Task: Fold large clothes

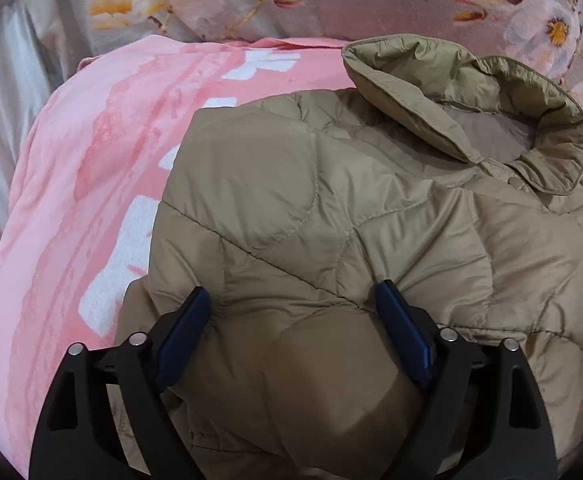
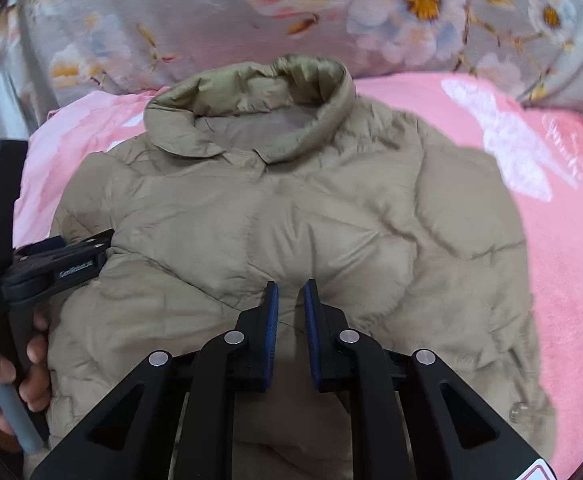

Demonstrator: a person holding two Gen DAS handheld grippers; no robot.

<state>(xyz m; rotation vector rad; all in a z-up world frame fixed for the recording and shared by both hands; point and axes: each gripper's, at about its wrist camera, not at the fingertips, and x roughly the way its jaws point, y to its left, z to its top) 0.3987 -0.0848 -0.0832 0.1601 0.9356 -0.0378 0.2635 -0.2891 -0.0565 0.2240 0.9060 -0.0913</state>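
Fingers of the left gripper spread wide, straddling a bulge of the tan quilted jacket lying on the pink blanket. From the right wrist, the right gripper hovers over the jacket, fingers narrowly parted, pinching nothing.

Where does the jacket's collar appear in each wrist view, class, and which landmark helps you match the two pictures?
Left wrist view: collar sits upper right, standing open.
Right wrist view: collar sits upper centre, slightly left of middle.
Shared landmark: the pink blanket under the jacket.
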